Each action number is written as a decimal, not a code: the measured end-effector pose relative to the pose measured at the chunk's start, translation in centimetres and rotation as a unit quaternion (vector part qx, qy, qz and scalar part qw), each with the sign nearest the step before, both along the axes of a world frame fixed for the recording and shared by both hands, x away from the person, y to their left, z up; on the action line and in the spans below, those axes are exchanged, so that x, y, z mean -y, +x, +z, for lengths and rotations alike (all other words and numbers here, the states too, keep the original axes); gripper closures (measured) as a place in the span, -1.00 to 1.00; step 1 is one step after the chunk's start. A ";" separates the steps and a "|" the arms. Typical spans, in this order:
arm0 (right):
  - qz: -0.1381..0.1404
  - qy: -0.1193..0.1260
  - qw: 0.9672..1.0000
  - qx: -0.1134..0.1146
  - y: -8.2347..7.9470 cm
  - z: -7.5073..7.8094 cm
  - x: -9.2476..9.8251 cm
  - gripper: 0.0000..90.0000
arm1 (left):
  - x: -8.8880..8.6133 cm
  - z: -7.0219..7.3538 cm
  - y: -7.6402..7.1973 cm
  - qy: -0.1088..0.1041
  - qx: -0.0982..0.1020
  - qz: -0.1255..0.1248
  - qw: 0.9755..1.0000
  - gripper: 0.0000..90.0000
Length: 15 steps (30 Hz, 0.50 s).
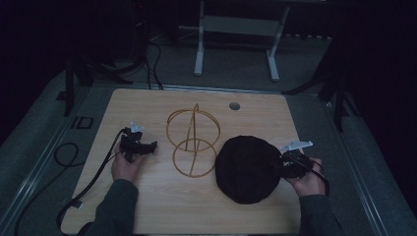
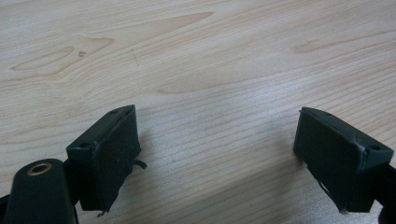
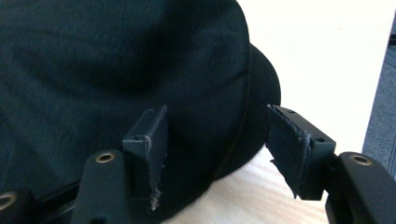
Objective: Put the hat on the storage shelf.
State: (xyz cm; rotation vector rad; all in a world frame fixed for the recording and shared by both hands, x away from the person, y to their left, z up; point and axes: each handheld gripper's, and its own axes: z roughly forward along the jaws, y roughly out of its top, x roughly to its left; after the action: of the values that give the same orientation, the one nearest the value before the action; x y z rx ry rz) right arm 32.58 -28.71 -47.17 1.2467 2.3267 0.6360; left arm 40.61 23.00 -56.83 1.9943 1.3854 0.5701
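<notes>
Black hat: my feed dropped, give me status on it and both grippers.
Right gripper open at the hat brim. Left gripper open over bare table. Wire stand beside the hat, apart.

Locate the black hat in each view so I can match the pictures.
High view: black hat lies right of centre, beside the gold wire stand.
Left gripper view: bare wooden table, no hat.
Right gripper view: hat covers the upper left, its brim between open jaws.
Shared landmark: the table.
</notes>
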 end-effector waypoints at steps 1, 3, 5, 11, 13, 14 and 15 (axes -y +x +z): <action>0.001 -0.002 1.000 0.000 0.3 0.0 -0.2 -0.13 | 0.0 0.0 0.0 0.000 0.000 0.000 1.000 -0.69; 0.001 -0.008 1.000 -0.002 1.1 0.0 -0.4 -0.11 | 0.0 0.0 0.0 0.000 0.000 0.000 1.000 -0.69; -0.004 -0.010 1.000 -0.006 1.9 -0.2 -0.7 -0.11 | 0.0 0.0 0.0 0.000 0.000 0.000 1.000 -0.69; 0.001 -0.025 0.999 -0.033 4.4 -1.0 -1.5 -0.10 | 0.0 0.0 0.1 0.001 0.000 0.000 1.000 -0.69; 0.001 -0.027 0.999 -0.041 5.0 -1.2 -1.8 -0.09 | 0.0 0.0 0.1 0.001 0.000 0.000 1.000 -0.69; 0.000 -0.026 0.999 -0.045 5.3 -1.3 -1.9 -0.09 | 0.0 0.0 0.1 0.001 0.000 0.000 1.000 -0.69; 0.002 -0.028 0.998 -0.048 5.6 -1.4 -2.0 -0.08 | 0.0 0.0 0.1 0.001 0.000 0.000 1.000 -0.69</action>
State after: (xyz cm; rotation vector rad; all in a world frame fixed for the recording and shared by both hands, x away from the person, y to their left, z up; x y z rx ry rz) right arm 38.14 -26.72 -48.54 1.2751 2.4079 0.5190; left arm 40.67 23.00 -56.82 1.9960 1.3860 0.5709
